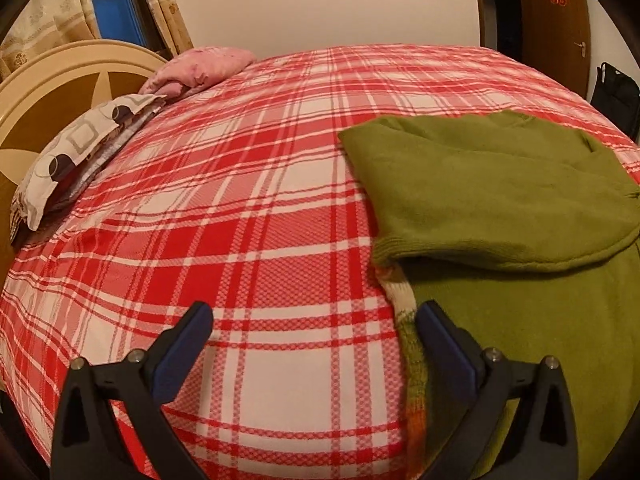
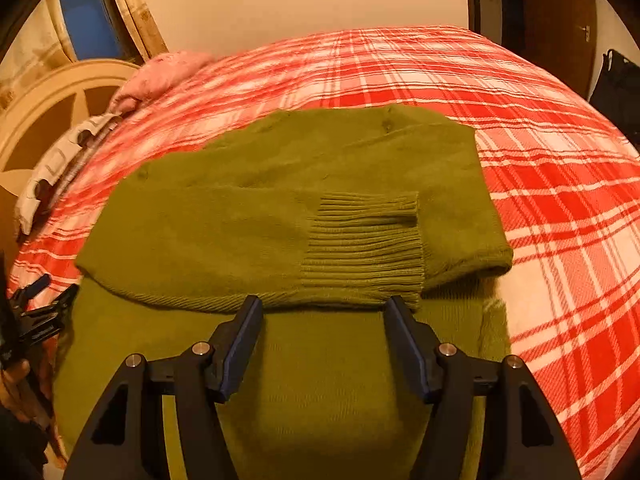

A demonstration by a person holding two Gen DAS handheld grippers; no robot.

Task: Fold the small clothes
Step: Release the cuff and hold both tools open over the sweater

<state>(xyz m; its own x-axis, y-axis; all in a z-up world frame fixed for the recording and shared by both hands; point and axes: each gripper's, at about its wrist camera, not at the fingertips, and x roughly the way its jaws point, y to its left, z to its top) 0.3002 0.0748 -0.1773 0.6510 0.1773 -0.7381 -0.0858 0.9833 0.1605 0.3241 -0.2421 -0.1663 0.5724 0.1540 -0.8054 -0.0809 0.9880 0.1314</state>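
An olive green knitted sweater (image 2: 280, 216) lies on the red and white plaid bed cover (image 2: 560, 200). Its sleeves are folded across the body, and a ribbed cuff (image 2: 364, 248) lies on top. In the left wrist view the sweater (image 1: 500, 200) lies to the right, with a pale patterned edge (image 1: 400, 292) showing under it. My right gripper (image 2: 323, 306) is open and empty, just above the sweater near the folded edge. My left gripper (image 1: 314, 312) is open and empty over the bed cover (image 1: 240, 200), beside the sweater's left edge. It also shows in the right wrist view (image 2: 44, 292).
A patterned pillow (image 1: 76, 156) and a pink pillow (image 1: 200, 68) lie by the cream and brown headboard (image 1: 52, 96) at the left. A curtained window (image 1: 112, 0) is behind. A wooden door (image 1: 556, 24) and a black bag (image 1: 616, 92) stand at the right.
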